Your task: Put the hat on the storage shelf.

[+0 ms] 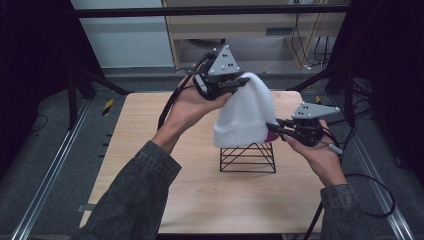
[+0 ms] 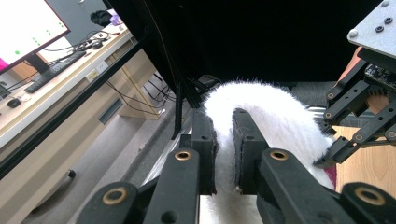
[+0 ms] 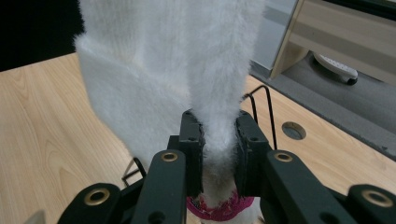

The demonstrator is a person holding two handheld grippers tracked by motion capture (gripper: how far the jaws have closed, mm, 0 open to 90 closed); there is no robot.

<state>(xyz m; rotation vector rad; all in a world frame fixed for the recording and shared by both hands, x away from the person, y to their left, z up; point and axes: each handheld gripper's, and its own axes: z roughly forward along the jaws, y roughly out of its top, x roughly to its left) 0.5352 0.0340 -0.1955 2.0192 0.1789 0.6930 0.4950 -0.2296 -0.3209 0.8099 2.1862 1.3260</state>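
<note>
White fuzzy beanie (image 1: pixel 247 114) held just above the black wire stand (image 1: pixel 248 157): left gripper (image 1: pixel 239 83) pinches its crown, right gripper (image 1: pixel 276 131) pinches the cuff edge beside a pink lining (image 3: pixel 219 208).

1. The worktop (image 1: pixel 150 165) lies in front of the person, with a wire stand (image 1: pixel 248 157) on it, right of its middle.
2. A knit hat (image 1: pixel 247 115) hangs above the wire stand, its lower edge at the stand's top.
3. The left gripper (image 1: pixel 235 82) is above and behind the stand, at the hat's top, with the hat's fabric between its jaws.
4. The right gripper (image 1: pixel 278 129) is right of the stand, at the hat's lower right edge, jaws closed on it.
5. A shelf unit (image 1: pixel 250 30) stands on the floor beyond the worktop's far edge.
6. In the left gripper view, a desk (image 2: pixel 51 88) carries a monitor (image 2: pixel 28 28) and a keyboard (image 2: pixel 53 70).
</note>
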